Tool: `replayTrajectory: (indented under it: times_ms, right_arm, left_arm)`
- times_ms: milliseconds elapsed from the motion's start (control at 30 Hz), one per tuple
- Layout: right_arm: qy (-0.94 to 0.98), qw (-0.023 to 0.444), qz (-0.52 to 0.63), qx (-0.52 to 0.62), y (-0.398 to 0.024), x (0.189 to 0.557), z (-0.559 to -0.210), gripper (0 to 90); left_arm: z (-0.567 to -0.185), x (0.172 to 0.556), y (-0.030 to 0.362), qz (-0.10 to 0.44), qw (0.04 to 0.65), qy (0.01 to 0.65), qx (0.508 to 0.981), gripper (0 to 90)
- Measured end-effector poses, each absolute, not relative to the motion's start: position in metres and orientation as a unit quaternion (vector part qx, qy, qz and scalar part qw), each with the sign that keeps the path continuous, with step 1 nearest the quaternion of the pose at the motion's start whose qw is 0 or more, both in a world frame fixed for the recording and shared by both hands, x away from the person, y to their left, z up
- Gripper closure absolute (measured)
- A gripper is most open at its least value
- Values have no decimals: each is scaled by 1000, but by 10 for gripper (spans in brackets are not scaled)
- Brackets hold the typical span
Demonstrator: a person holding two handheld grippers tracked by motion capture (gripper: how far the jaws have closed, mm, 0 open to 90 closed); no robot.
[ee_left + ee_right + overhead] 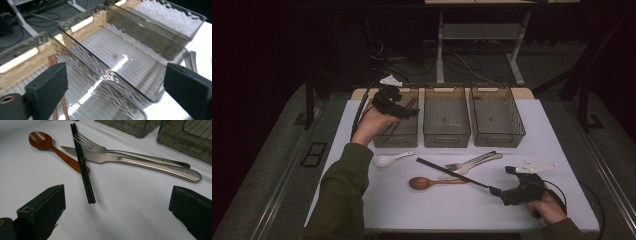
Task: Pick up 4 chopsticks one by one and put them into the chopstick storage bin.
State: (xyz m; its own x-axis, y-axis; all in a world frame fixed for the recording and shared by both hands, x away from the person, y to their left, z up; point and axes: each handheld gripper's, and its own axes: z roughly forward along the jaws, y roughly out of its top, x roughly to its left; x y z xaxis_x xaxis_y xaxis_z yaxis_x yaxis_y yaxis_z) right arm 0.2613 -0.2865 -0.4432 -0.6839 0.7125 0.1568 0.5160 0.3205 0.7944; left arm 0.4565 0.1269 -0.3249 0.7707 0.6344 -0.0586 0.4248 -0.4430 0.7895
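A person at a white table (452,205) works a handheld gripper in each hand. The left gripper (394,104) hangs over the left-hand bin (398,134) of three smoky clear plastic bins lined up along the far side, its jaws spread wide with nothing between them. In the left gripper view those black jaws frame the wall between that bin and the middle bin (140,62), and a pair of reddish-brown chopsticks (53,65) lies on the ribbed floor of the left-hand bin, just beside the jaw at the left of that view. The right-hand bin (497,120) stands beyond the middle one. The right gripper (504,192) sits low at the near right of the table, its jaws likewise parted and empty, pointing at the cutlery heaped in the middle. In the right gripper view a pair of black chopsticks (82,163) lies across the handle of a wooden spoon (50,147) and over the blade of a steel knife (130,162), with a steel fork (120,152) just behind the knife; the near tips of the black chopsticks stop short of the jaws, apart from them. Seen from above, a white ceramic spoon (389,159) rests on the table near the front of the left-hand bin, to the left of the wooden spoon.
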Motion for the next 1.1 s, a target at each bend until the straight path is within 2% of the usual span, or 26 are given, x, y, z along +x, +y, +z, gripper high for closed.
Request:
replayTrajectory:
  times_ms: [133,500,1100]
  right_arm:
    - [805,112,442,381,-286,261,-443,5]
    - [804,112,443,381,-287,261,-443,6]
    - [804,112,443,380,-287,261,-443,6]
  left_arm:
    - [-328,444,125,120,418,307,847,0]
    - [-332,409,124,123,422,278,854,0]
    - [-366,341,123,124,433,249,857,0]
